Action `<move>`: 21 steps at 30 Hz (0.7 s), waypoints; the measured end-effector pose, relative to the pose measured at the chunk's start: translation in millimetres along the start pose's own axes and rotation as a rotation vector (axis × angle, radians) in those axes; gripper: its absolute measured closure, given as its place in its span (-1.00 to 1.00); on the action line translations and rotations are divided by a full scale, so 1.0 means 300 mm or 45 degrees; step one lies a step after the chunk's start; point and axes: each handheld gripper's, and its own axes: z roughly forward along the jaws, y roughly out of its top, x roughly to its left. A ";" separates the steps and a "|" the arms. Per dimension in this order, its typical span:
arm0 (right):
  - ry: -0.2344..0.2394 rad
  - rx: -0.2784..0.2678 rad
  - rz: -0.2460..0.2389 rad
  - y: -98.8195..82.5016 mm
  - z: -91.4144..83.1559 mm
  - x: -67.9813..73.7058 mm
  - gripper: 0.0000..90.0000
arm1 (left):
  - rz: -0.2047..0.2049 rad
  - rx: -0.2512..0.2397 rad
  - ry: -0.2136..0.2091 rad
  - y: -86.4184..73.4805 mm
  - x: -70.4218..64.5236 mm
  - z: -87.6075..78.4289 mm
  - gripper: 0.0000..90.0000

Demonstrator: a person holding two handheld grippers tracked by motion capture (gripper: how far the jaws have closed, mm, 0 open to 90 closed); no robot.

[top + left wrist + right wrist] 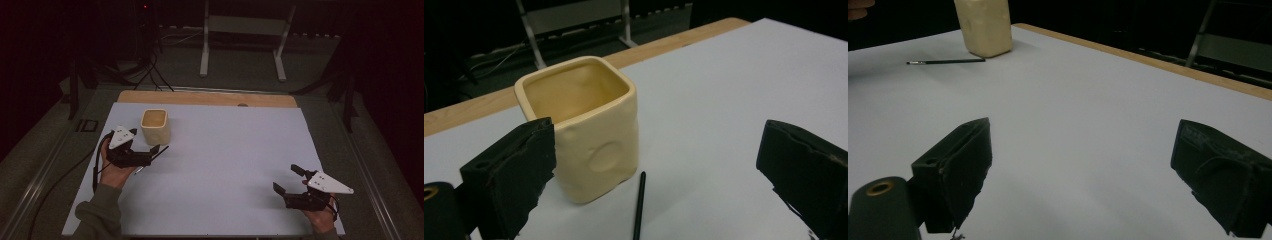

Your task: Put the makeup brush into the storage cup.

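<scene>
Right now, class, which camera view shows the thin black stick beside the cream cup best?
The right gripper view: the stick lies in full length, side-on, beside the cup. The left gripper view cuts off its near end. In the high view the left gripper partly hides it.

Black hand-held gripper point(156, 150) with grey triangular plate, olive sleeve point(100, 212)

I can read no text, label, brand, number or sign anywhere from my station: the cream cup point(589, 130) carries only a plain round dimple on its side, the thin black brush point(639, 205) beside it has no legible marking, and the white sheet point(225, 165) covering the table is blank
</scene>
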 end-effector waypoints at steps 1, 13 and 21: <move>0.001 0.000 0.000 0.000 0.000 0.000 -0.79 | -0.002 0.008 -0.001 0.002 0.001 0.002 -0.91; 0.001 0.004 -0.001 -0.001 0.001 0.001 -0.79 | -0.011 0.158 0.020 0.041 0.021 0.008 -0.90; 0.001 0.007 -0.001 -0.002 0.001 0.002 -0.79 | 0.016 0.313 -0.009 0.061 0.030 0.021 -0.91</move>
